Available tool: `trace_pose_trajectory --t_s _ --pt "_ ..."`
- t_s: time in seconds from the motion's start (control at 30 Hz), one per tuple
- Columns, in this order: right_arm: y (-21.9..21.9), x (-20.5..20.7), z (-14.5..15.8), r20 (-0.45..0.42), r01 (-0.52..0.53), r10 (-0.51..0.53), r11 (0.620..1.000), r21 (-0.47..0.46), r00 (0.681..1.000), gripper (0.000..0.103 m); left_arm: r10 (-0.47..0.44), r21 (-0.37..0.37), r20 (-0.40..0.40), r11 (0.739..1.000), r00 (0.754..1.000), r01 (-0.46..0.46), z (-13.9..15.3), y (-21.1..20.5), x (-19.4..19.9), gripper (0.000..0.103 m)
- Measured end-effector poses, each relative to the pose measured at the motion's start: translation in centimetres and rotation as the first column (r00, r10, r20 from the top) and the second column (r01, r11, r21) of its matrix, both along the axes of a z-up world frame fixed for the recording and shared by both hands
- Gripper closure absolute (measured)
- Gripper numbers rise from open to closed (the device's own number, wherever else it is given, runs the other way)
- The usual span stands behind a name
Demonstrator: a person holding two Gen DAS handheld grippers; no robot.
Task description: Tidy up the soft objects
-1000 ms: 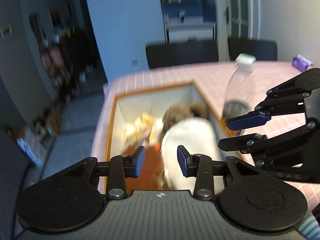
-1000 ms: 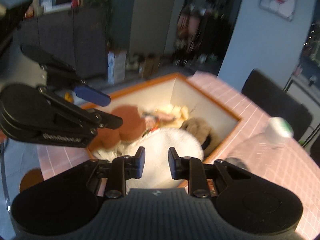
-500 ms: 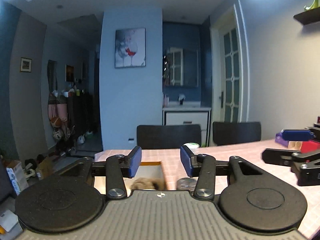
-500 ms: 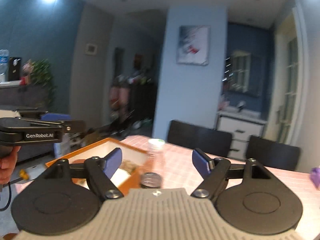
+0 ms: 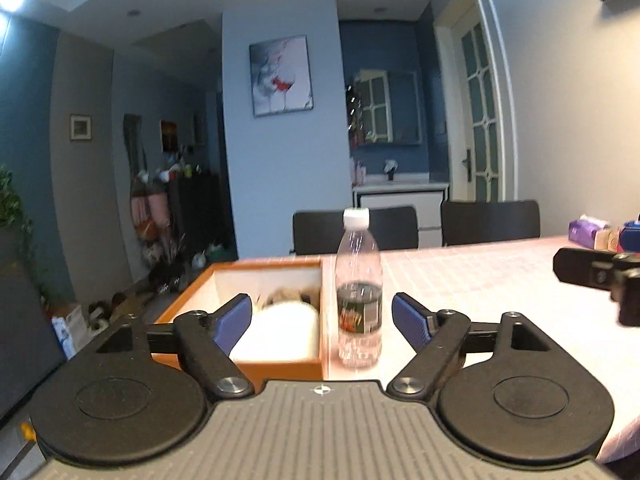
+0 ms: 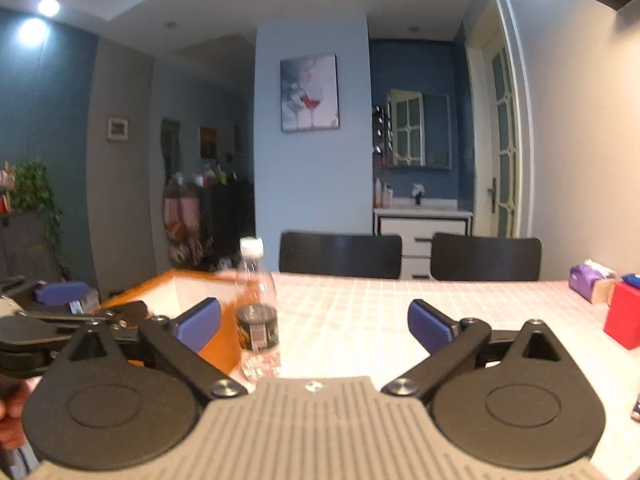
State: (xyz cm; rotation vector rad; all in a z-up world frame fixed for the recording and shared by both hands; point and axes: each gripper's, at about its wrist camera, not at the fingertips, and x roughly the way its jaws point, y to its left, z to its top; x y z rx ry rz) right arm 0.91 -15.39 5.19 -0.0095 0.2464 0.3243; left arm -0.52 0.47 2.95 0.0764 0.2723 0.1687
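An orange-rimmed box [image 5: 200,284] [image 6: 192,278] stands at the table's left end. Inside it lie a white plush [image 5: 280,330] and, behind that, a brown plush [image 5: 288,294]. My left gripper [image 5: 322,324] hovers level in front of the box, its jaws still opening with nothing gripped between them. My right gripper [image 6: 314,326] is to the right of the box over the pink cloth, its jaws opening too and holding nothing. Each gripper shows at the edge of the other's view.
A clear water bottle [image 5: 358,292] [image 6: 256,316] stands just right of the box. The pink checked tablecloth [image 6: 380,312] stretches right to a purple tissue pack [image 6: 590,282] and a red box [image 6: 624,314]. Two black chairs [image 6: 340,254] sit behind the table.
Both grippers have pulled back from above the box and tipped up to level, and both have gone from nearly shut to wide. The white plush now lies in the box.
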Motion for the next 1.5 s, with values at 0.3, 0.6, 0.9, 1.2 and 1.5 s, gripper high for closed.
trace_pose_trajectory --t_s 0.3,0.6,0.9,1.2,1.5 --pt "0.6 0.2 -3.2 -0.236 0.028 -0.022 0.999 0.022 0.972 0.003 0.056 -0.042 -0.102 0.997 0.993 -0.061 -2.0 0.1 -0.7 0.007" --pt "1.1 1.0 -4.9 -0.269 0.060 -0.069 0.997 -0.042 0.961 0.003 0.048 -0.034 -0.157 0.998 0.986 -0.054 -3.7 -0.3 -0.4 0.007" --pt "1.2 1.9 -5.2 -0.278 0.065 -0.077 0.997 -0.052 0.957 0.003 0.032 -0.020 -0.168 0.999 0.985 -0.036 -4.3 -0.7 -0.2 0.007" --pt "1.3 2.5 -5.4 -0.283 0.059 -0.073 0.997 -0.059 0.956 0.003 0.048 -0.018 -0.161 0.998 0.986 -0.052 -4.1 -0.6 0.2 0.007" --pt "1.4 2.8 -5.5 -0.285 0.054 -0.070 0.997 -0.061 0.956 0.003 0.047 -0.020 -0.161 0.998 0.986 -0.051 -3.9 -0.6 0.5 0.007"
